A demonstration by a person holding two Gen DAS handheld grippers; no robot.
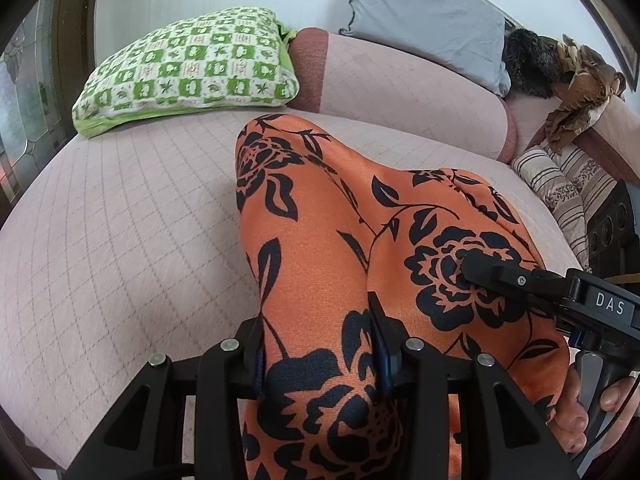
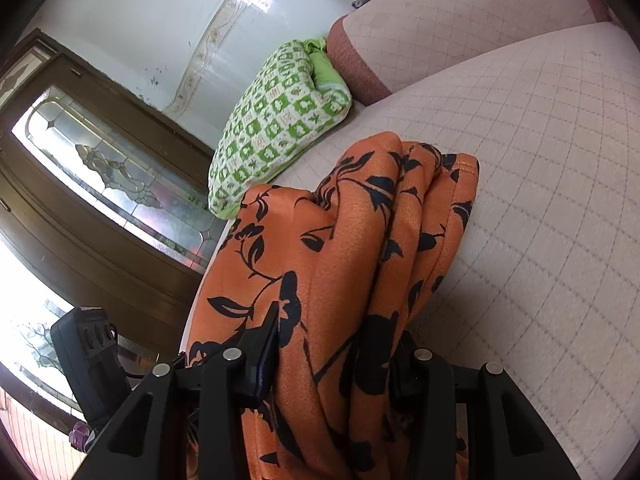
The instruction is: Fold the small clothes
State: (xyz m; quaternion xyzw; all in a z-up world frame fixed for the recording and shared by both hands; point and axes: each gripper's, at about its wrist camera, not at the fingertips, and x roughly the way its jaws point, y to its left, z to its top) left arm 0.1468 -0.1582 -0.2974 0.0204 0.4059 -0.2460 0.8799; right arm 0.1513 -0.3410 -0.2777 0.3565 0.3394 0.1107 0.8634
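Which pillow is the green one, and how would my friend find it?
Start at the big pink quilted sofa seat. At its far end, against the white wall, lies the green-and-white checked pillow, beside the sofa's backrest. Unlike the plain grey pillow above the backrest, it is covered in little green squares with leaf shapes.

A pale pink quilted sofa seat (image 1: 120, 220) is seen across both views, backed by a cushion of the same fabric (image 1: 400, 92) with a rust-red end panel. A green-and-white patterned pillow (image 1: 188, 68) is laid on the seat at its far end, against the backrest. A grey pillow (image 1: 424, 20) is propped on top of the backrest, with something dark and furry (image 1: 528, 64) beside it and a crumpled brown cloth (image 1: 580, 88) on the armrest. A striped cushion (image 1: 568, 188) is wedged below that. A wooden door with leaded glass (image 2: 112, 176) is seen beyond the sofa, beside a white tiled wall (image 2: 160, 12).
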